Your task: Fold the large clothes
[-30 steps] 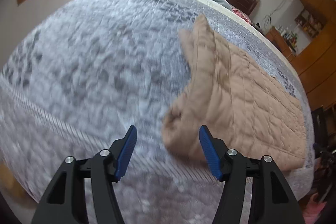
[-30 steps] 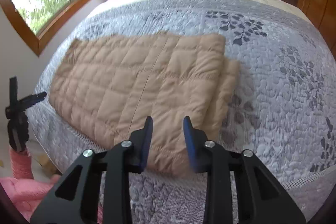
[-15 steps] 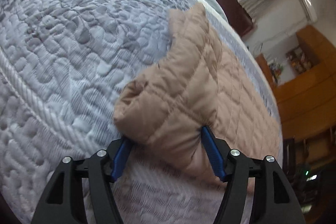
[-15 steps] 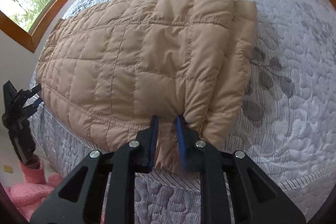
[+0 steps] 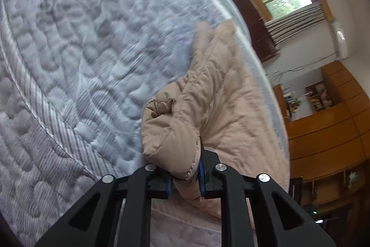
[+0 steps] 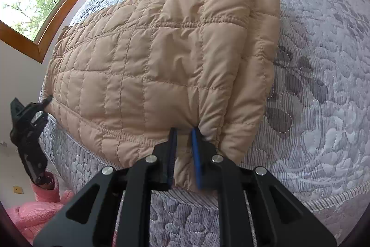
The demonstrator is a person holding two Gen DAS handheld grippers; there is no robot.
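A tan quilted jacket (image 6: 161,57) lies flat on the bed, partly folded, with a second layer showing at its right side. My right gripper (image 6: 183,154) is shut on the jacket's near edge. My left gripper (image 5: 185,175) is shut on a bunched corner of the same jacket (image 5: 219,108) and lifts it a little off the bed. The left gripper also shows in the right wrist view (image 6: 30,117) at the jacket's left end.
The bed has a grey quilted cover with leaf prints (image 6: 323,85). Its near edge (image 6: 300,198) runs under my right gripper. Pink cloth (image 6: 34,210) lies on the floor at the left. Wooden cabinets (image 5: 323,131) stand beyond the bed.
Both grippers came down onto the jacket and closed on it. The left one has bunched its corner and raised it; the right one pinches the near edge.
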